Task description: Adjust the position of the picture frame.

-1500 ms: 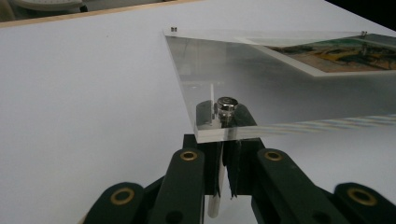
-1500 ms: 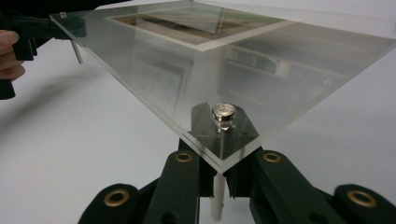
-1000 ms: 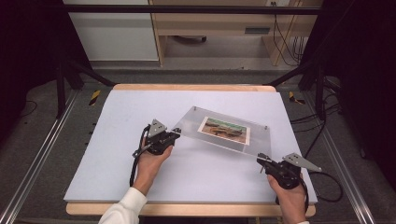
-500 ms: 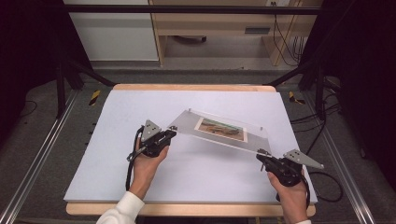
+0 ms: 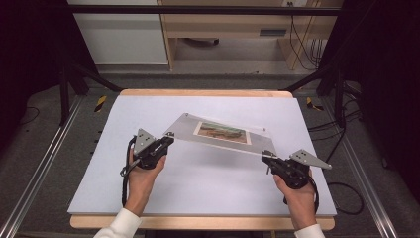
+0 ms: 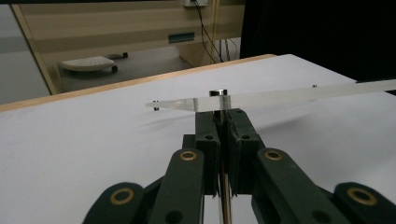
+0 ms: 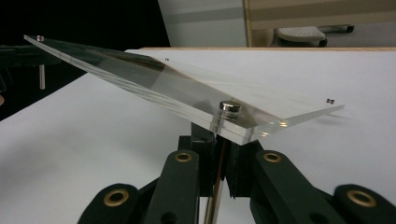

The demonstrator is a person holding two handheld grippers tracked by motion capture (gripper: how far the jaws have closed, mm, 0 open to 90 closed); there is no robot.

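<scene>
Acrylic frame [image 5: 220, 135], just one, hangs mid-picture over the counter [image 5: 198, 183], higher than before. Two grippers, left [image 5: 167, 140] and right [image 5: 267, 157], each clamp a corner post.

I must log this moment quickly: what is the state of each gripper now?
Left gripper: closed on a metal post under one corner of the clear acrylic photo frame.
Right gripper: closed on the post under the opposite corner.
</scene>
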